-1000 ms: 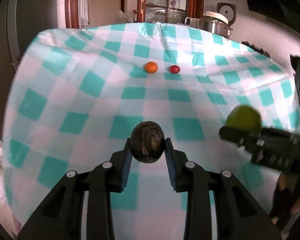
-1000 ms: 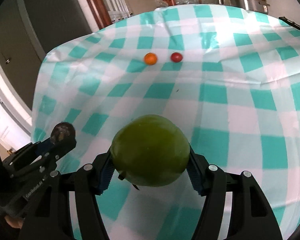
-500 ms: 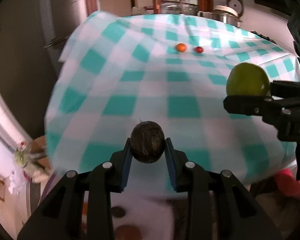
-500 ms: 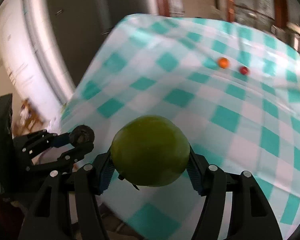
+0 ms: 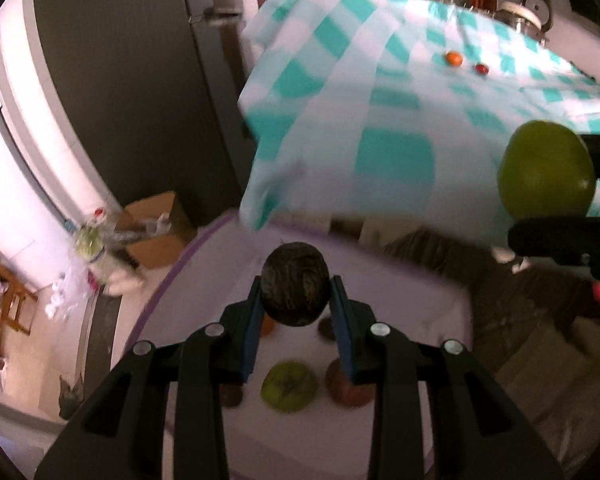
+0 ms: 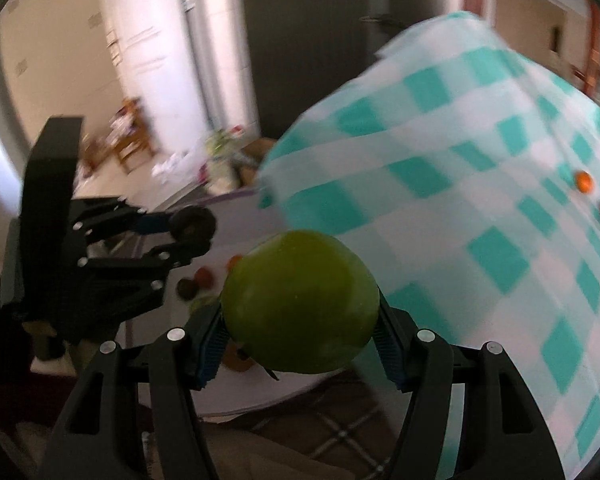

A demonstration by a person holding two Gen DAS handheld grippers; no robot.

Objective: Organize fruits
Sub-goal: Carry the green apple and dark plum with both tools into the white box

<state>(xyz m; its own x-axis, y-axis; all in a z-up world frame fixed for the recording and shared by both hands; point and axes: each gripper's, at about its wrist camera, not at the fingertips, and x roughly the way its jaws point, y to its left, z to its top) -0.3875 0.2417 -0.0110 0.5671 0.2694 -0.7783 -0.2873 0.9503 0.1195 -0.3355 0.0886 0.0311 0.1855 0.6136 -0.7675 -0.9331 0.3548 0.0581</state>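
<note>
My left gripper is shut on a dark brown round fruit and holds it above a white, purple-rimmed tray with several fruits, among them a green one. My right gripper is shut on a large green fruit, seen at the right of the left wrist view. The left gripper also shows in the right wrist view. A small orange fruit and a small red fruit lie far off on the checked tablecloth.
The table with the teal-and-white cloth stands to the right, its corner hanging over the tray. A cardboard box and clutter lie on the floor at left. A brown patterned cushion lies right of the tray.
Both grippers have swung left and down, away from the table top, with their fruits still held. The low tray of fruits has come into view below them.
</note>
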